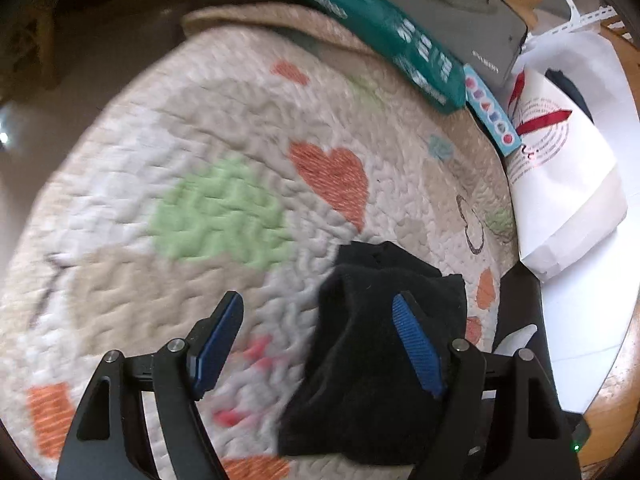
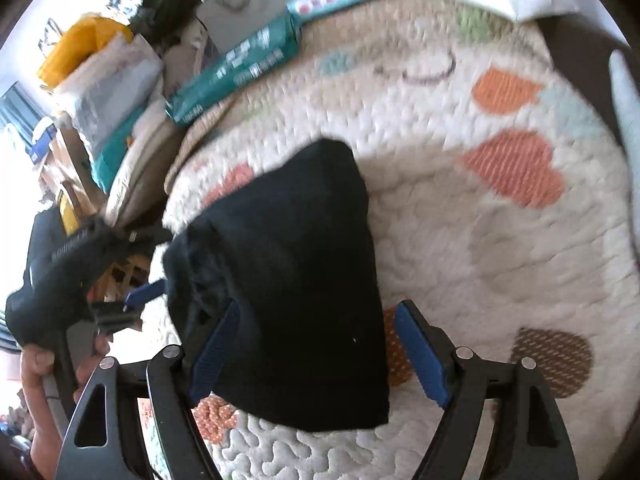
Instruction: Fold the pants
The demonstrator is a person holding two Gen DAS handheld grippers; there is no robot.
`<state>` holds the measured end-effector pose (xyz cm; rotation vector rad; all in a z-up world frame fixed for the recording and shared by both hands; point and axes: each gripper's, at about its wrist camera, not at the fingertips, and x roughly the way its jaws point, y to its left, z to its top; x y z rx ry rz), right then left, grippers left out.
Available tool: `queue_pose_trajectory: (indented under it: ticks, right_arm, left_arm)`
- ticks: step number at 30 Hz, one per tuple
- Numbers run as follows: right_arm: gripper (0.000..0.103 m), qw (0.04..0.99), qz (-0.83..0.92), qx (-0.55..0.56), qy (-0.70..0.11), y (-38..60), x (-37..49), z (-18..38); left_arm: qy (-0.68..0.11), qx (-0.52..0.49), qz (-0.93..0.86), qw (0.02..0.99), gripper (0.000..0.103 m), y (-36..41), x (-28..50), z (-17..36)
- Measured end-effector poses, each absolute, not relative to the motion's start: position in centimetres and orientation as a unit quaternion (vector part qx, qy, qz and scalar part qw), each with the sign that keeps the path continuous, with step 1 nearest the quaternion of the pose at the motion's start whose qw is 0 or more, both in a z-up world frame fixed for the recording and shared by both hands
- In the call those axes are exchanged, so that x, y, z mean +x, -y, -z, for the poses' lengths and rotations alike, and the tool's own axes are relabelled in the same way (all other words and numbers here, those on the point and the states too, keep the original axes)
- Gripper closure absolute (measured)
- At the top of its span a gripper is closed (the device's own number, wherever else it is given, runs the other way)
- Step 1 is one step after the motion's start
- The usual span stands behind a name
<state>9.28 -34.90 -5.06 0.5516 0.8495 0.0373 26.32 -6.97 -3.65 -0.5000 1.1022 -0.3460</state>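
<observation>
The black pants (image 2: 288, 280) lie folded into a small thick bundle on a quilted mat with hearts (image 2: 480, 240). My right gripper (image 2: 316, 312) is open astride the bundle's near end; its left pad sits at the cloth's edge and its right pad stands clear of it. In the left wrist view the pants (image 1: 380, 360) lie low and right on the mat (image 1: 200, 140). My left gripper (image 1: 318, 304) is open, with its right finger over the cloth and its left finger over bare mat. The left gripper (image 2: 80, 280) also shows at the left of the right wrist view, held by a hand (image 2: 40, 364).
Along the mat's far edge lie a green pack (image 1: 380, 36), a grey box (image 1: 460, 12) and a narrow light-blue box (image 1: 490, 116). A white paper bag with red ribbon (image 1: 560, 184) stands at the right. Piled bags and cloths (image 2: 104, 72) crowd the far left.
</observation>
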Motion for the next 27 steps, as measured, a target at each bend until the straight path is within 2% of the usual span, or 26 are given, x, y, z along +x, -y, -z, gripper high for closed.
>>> queue_pose_trajectory:
  ticks: [6,11,20,27]
  right_arm:
    - [0.018,0.887,-0.013,0.244,-0.392,34.6,5.1,2.2]
    - [0.018,0.885,-0.026,0.232,-0.403,32.5,0.6,2.4]
    - [0.018,0.89,-0.027,0.172,-0.421,28.7,-6.1,4.7]
    - [0.018,0.911,0.007,0.135,-0.389,28.7,-8.2,3.9]
  left_arm:
    - [-0.516,-0.22,0.108,0.821,0.026,1.5,21.4,2.9]
    - [-0.508,-0.201,0.098,0.831,0.026,-0.5,15.4,2.7]
    - [-0.484,-0.106,0.086,0.865,0.026,2.6,4.4,3.1]
    - [-0.403,-0.005,0.045,0.914,0.026,4.6,-2.4,0.5]
